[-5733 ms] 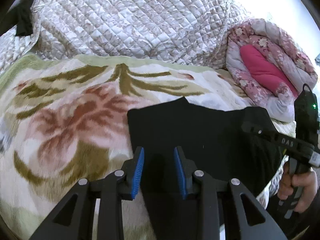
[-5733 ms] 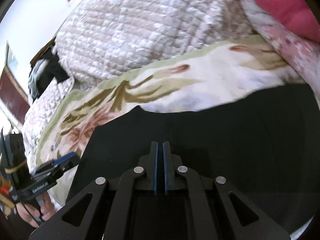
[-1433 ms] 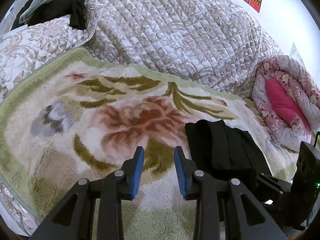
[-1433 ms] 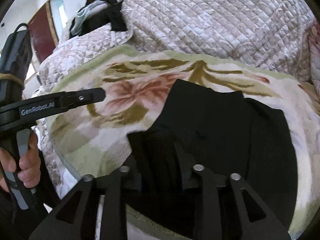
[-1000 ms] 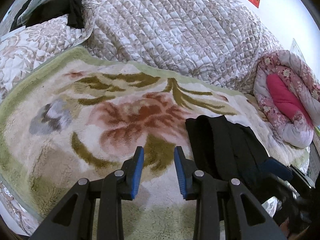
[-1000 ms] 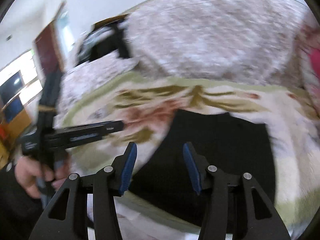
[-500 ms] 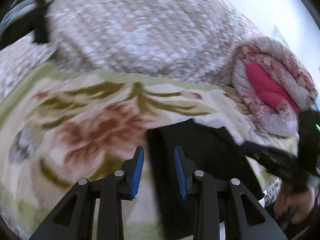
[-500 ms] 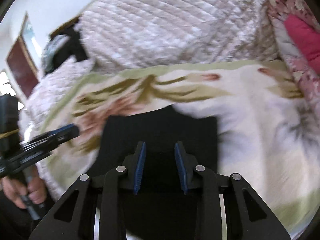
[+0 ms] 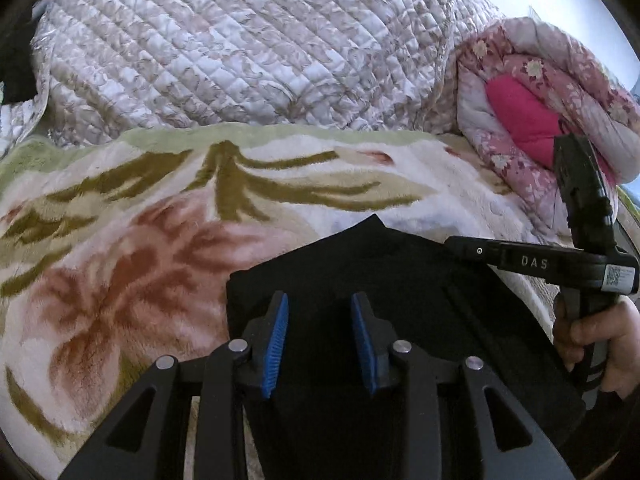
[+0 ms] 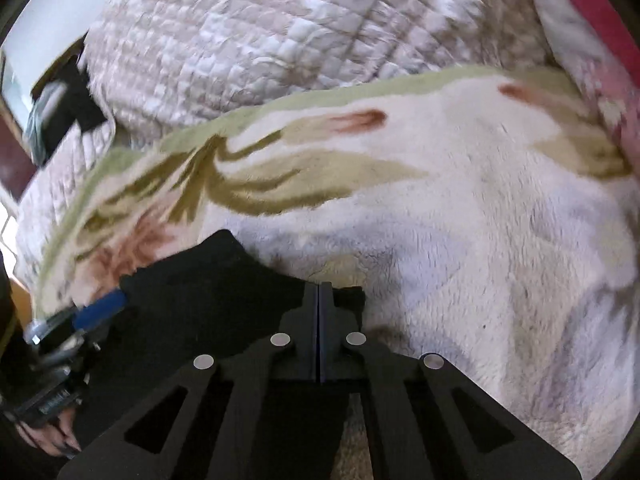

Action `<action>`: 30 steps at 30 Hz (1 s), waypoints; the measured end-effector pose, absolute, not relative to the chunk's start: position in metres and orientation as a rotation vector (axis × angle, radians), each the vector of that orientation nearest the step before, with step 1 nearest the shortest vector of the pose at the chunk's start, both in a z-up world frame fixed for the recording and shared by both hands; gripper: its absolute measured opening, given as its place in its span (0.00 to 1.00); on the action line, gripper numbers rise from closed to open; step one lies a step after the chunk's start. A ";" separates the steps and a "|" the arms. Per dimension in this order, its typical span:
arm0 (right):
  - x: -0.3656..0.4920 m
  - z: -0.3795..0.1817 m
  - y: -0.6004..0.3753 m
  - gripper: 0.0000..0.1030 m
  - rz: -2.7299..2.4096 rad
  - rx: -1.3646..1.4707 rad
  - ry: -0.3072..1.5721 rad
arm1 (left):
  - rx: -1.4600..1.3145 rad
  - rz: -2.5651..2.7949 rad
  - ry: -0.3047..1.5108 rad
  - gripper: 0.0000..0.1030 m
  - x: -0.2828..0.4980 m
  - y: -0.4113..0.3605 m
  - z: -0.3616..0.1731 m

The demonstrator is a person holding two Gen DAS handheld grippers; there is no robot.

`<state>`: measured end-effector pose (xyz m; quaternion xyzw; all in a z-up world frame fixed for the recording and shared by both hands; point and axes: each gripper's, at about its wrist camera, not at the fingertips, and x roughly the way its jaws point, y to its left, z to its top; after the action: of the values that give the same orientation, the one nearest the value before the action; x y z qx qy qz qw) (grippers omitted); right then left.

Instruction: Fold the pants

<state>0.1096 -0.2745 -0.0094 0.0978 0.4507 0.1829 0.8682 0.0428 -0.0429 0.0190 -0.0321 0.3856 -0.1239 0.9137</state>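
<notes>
The folded black pants [image 9: 360, 268] lie on the floral fleece blanket [image 9: 120, 240] near its front edge. My left gripper [image 9: 318, 336] hovers over the pants' left part. Its blue pads [image 9: 276, 340] stand apart and its jaws are opening, with cloth under the gap but not pinched. In the right wrist view my right gripper [image 10: 319, 292] is shut, pads together, at the far right corner of the pants [image 10: 208, 284]. No cloth shows between those pads. From the left wrist view the right gripper [image 9: 454, 243] points at that corner, held by a hand [image 9: 600, 332].
A quilted beige bedspread [image 9: 240, 48] is heaped behind the blanket. At the right lies a rolled pink floral quilt [image 9: 532, 92]. Dark clothes [image 10: 68, 108] sit at the far left. Bare blanket [image 10: 480, 220] spreads right of the pants.
My left gripper has swung from bare blanket to over the pants. The right gripper's jaws went from wide apart to shut, and it moved to the pants' right corner.
</notes>
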 end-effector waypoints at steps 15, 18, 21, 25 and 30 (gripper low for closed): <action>0.004 0.032 -0.271 0.17 0.391 0.124 0.801 | -0.157 -0.233 0.765 0.35 -0.009 -0.016 0.048; -0.031 0.031 -0.261 0.17 0.417 0.095 0.787 | -0.139 -0.260 0.746 0.35 -0.040 -0.023 0.052; -0.053 0.023 -0.247 0.17 0.465 0.077 0.801 | -0.114 -0.281 0.754 0.35 -0.063 -0.030 0.046; -0.058 0.004 -0.225 0.17 0.466 -0.042 0.830 | -0.102 -0.268 0.819 0.35 -0.068 -0.034 0.024; -0.055 0.007 -0.221 0.17 0.468 -0.014 0.836 | -0.092 -0.243 0.809 0.36 -0.065 -0.033 0.022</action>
<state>-0.0546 -0.2206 0.0073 -0.0066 0.4024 0.2254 0.8873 -0.0649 -0.0333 0.0221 -0.0448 0.3924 -0.1181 0.9111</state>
